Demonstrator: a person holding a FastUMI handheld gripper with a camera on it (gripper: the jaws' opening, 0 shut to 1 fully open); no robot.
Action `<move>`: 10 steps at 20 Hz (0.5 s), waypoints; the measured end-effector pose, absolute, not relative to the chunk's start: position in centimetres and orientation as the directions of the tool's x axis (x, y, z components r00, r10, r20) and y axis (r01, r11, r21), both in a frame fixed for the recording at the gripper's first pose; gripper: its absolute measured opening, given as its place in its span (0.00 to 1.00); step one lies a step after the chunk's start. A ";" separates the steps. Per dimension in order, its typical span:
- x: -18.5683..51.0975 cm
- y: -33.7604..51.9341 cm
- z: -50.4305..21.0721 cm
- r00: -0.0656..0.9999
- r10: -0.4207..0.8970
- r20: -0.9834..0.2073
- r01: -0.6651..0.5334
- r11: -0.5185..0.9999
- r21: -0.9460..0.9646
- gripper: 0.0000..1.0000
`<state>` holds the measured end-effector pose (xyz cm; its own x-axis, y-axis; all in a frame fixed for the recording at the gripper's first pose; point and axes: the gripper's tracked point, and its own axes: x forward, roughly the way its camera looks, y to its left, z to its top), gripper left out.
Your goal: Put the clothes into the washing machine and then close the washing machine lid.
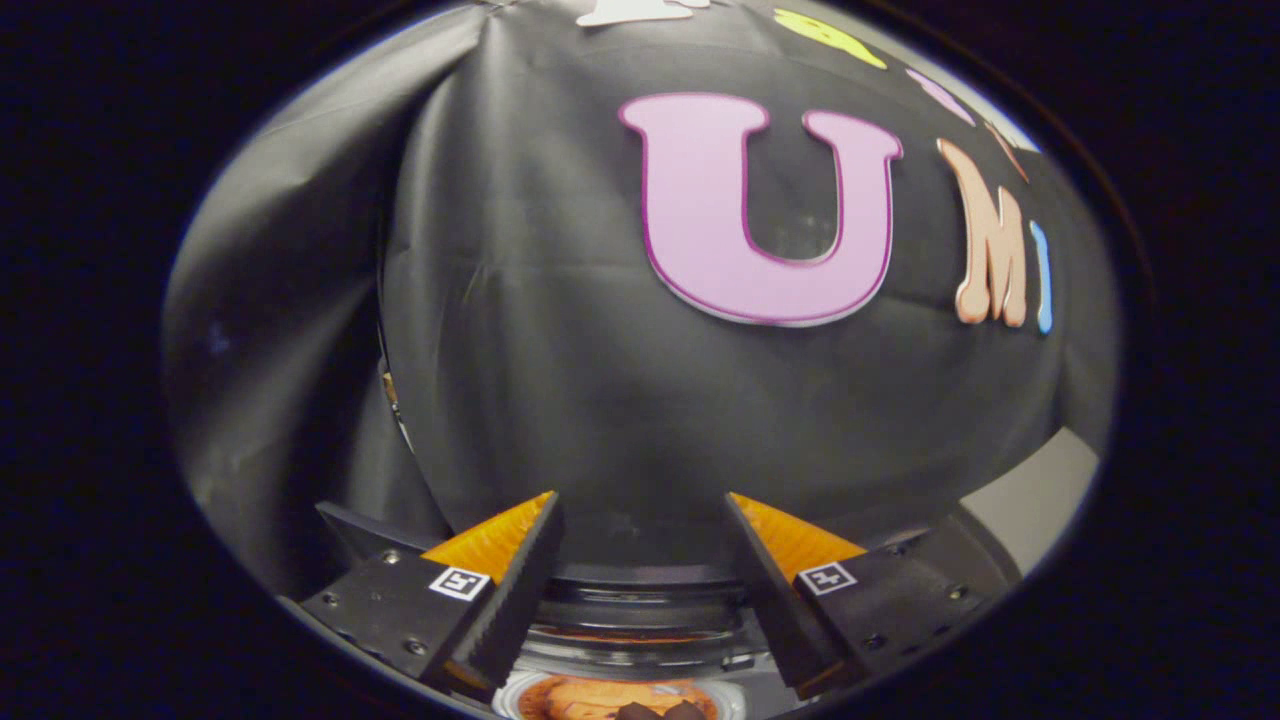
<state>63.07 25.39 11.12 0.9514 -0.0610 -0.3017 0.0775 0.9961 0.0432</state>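
Note:
My gripper (640, 500) is open, its two orange-backed black fingers (505, 590) spread wide with nothing between them. It points at the black cloth wall. Low between the finger bases lies the washing machine's (640, 610) dark, curved top. Below that a white-rimmed round opening (512, 700) shows orange-brown fabric (600, 698) inside, with two small dark shapes at its near side. I cannot tell how the lid stands; the dark band beyond the opening may be it.
The black booth cloth (560, 340) hangs close ahead, with a deep fold (385, 300) to the left. Beyond the right finger a pale surface (1040, 490) shows past the cloth's edge.

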 end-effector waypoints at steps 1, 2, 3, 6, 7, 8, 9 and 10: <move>63.0 25.6 10.6 0.944 -0.048 -0.327 0.061 0.998 0.028 0.94; 62.7 25.5 11.0 0.941 -0.034 -0.337 0.047 0.998 0.031 0.95; 62.4 25.5 10.6 0.932 -0.018 -0.361 0.038 0.998 0.047 0.95; 62.0 25.6 10.4 0.905 0.044 -0.424 -0.018 0.998 0.064 0.95; 62.0 25.7 10.5 0.902 0.052 -0.428 -0.026 0.998 0.065 0.96; 62.0 25.6 10.7 0.908 0.053 -0.416 -0.030 0.998 0.062 0.96; 62.1 25.6 10.9 0.914 0.050 -0.403 -0.029 0.998 0.059 0.96; 61.8 25.6 10.9 0.919 0.049 -0.390 -0.028 0.998 0.058 0.96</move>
